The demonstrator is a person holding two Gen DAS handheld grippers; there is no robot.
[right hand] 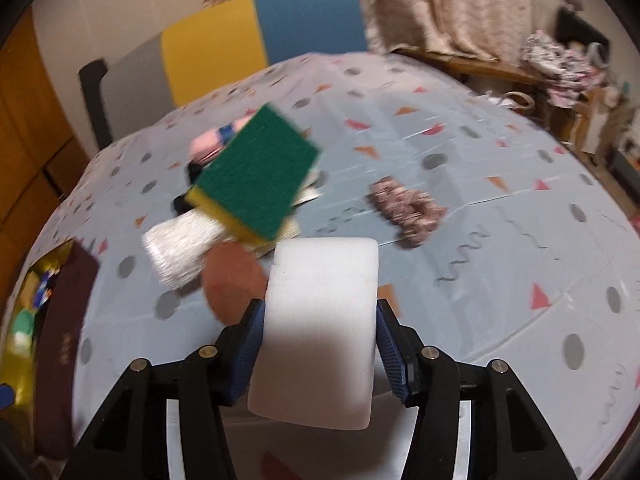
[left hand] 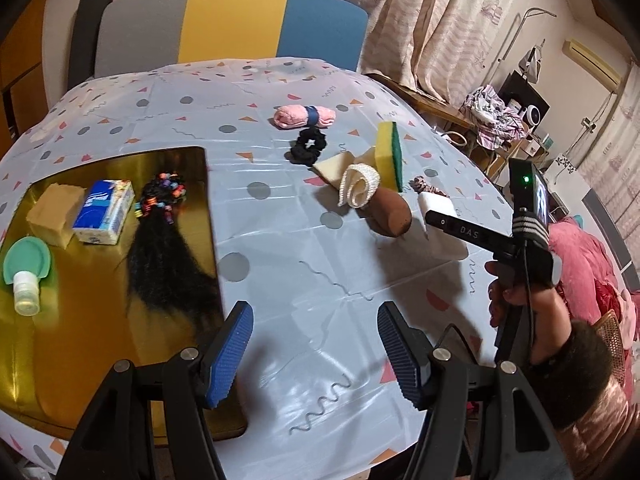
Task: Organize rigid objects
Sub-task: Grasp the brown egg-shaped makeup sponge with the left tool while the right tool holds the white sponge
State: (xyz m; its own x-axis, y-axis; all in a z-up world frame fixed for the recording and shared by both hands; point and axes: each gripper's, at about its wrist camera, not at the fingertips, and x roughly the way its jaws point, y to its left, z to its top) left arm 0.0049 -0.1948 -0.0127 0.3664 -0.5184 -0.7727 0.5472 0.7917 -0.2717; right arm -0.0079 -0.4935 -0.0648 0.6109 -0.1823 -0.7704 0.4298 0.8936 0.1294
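My right gripper [right hand: 320, 344] is shut on a white rectangular block [right hand: 324, 280], its blue pads pressing both sides. The left wrist view shows that gripper [left hand: 436, 220] from the side, with the block [left hand: 444, 248] just right of a brown egg-shaped sponge [left hand: 394, 216]. My left gripper [left hand: 316, 352] hangs open over bare tablecloth, nothing between its fingers, beside the right edge of a gold tray [left hand: 100, 320]. On the tray lie a tissue pack [left hand: 106, 212], a tan block [left hand: 54, 212], a small bottle [left hand: 26, 276] and a black hairpiece with beads [left hand: 164, 248].
A yellow-green sponge [right hand: 256, 172] leans on a pile with a white knitted roll [right hand: 180, 252] and a cream wedge [left hand: 332, 166]. Behind lie a black scrunchie [left hand: 308, 146] and a pink towel roll [left hand: 304, 116]. A patterned scrunchie [right hand: 406, 208] lies to the right. A chair stands behind the table.
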